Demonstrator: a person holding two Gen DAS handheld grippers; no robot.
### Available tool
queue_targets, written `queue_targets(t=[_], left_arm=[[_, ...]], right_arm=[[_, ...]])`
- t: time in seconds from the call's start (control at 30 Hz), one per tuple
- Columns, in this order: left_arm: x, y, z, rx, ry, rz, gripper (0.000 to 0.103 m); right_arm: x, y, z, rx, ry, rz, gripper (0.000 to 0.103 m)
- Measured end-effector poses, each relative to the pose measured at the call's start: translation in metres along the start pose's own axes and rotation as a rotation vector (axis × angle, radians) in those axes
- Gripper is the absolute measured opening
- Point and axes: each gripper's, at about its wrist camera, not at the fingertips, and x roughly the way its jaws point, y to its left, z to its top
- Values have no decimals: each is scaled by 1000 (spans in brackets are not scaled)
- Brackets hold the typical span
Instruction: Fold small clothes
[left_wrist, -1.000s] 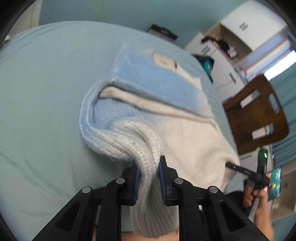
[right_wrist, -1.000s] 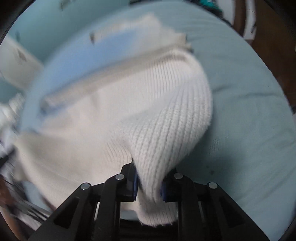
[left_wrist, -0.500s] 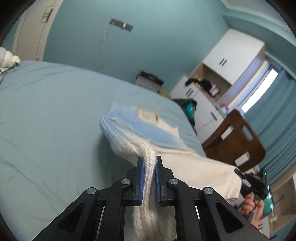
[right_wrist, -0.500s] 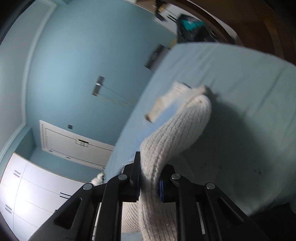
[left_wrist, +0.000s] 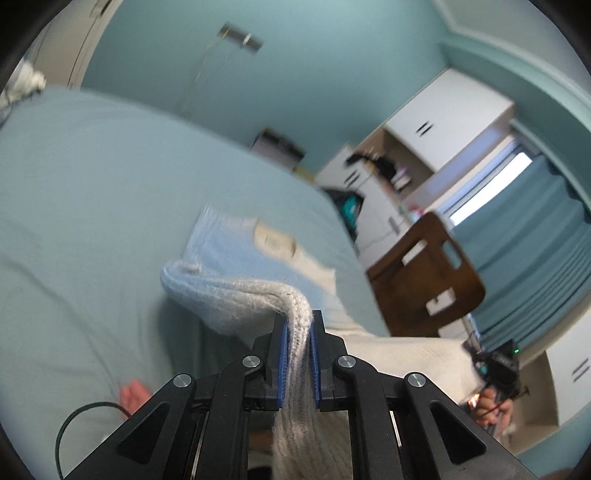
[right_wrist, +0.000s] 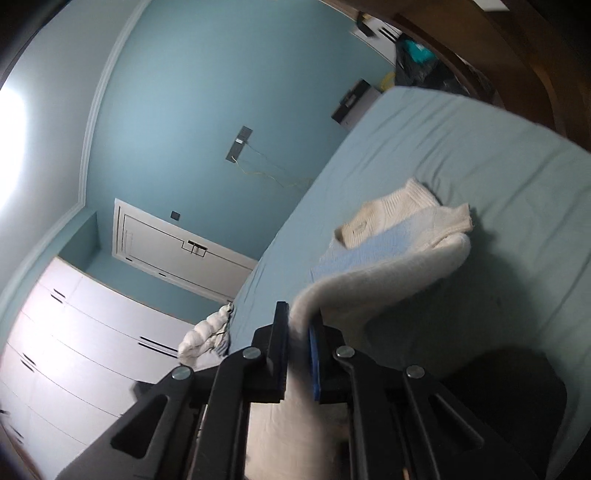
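A knit sweater (left_wrist: 236, 258), pale blue and cream, lies on the light blue bed (left_wrist: 92, 203) with its near hem lifted off the sheet. My left gripper (left_wrist: 298, 332) is shut on the cream ribbed hem, which hangs down between the blue pads. In the right wrist view the sweater (right_wrist: 388, 240) arches up from the bed (right_wrist: 480, 155) to my right gripper (right_wrist: 298, 328). Its jaws are shut tight on the other end of the cream hem. The fabric below both grippers is hidden by the fingers.
A brown wooden chair (left_wrist: 424, 273) stands off the bed's right side, with white cabinets (left_wrist: 443, 122) and a curtained window behind. A hand (left_wrist: 491, 402) shows at the lower right. White wardrobe drawers (right_wrist: 74, 332) and a white bundle (right_wrist: 207, 332) lie past the bed's far end.
Both grippers have risen with the hem, pulling the sweater's near part up off the bed. Both views have tipped up from the sheet to the room, and the right view has rolled.
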Motion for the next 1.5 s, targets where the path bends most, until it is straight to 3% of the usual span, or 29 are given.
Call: queue_targets(t=[0.07,0.1,0.2,0.27,0.33,0.37,0.4,0.43,0.57,0.63,0.73,0.8,0.83,0.87,0.9,1.0,1.2,1.3,1.4,1.43,1.5], left_arm=[[30,12,2,-30,78,14,9],[41,18,2,-53,99,29,9],[92,36,16,-123,166,69,9],[116,38,24,-132,188,116,9],[120,41,23,-138,199,112,9],[121,38,21,-132,198,106,9],[121,36,19,-124,194,109,9],[121,34,18,-118,194,108,9],[114,36,8,-95,187,104,9],[109,36,3,-87,188,104,9],[109,37,2,-85,194,93,9],[111,36,2,-80,189,96,9],[112,36,2,-87,189,94,9],[111,36,2,-92,189,92,9],[111,36,2,-94,188,91,9],[102,36,-1,-81,195,95,9],[79,40,5,-123,249,49,9],[99,53,42,-202,265,23,9],[139,73,80,-324,253,-25,10],[161,86,97,-392,248,-52,15],[197,113,118,-507,233,-57,43]], right_arm=[[4,-4,18,-12,-25,19,3],[9,-1,22,-45,-40,-27,3],[41,-11,39,-71,-54,-331,3],[77,-27,47,-54,83,-451,8],[103,-33,39,-72,216,-479,31],[117,-35,29,-75,282,-479,65],[125,-37,16,-71,337,-462,89],[137,-39,-3,-45,427,-423,90],[158,-61,-54,103,671,-323,90],[162,-63,-74,156,742,-329,90],[169,-47,-84,83,760,-378,90],[182,-45,-87,90,754,-337,87],[188,-43,-90,79,754,-342,79],[193,-42,-90,59,736,-359,35],[193,-41,-88,48,731,-359,9],[167,-45,-81,118,630,-282,9],[78,-14,-33,133,411,-181,8],[67,-7,3,142,340,-112,8],[83,-19,53,209,282,-56,8],[101,-29,77,270,264,-49,10],[122,-46,110,320,248,-78,22]])
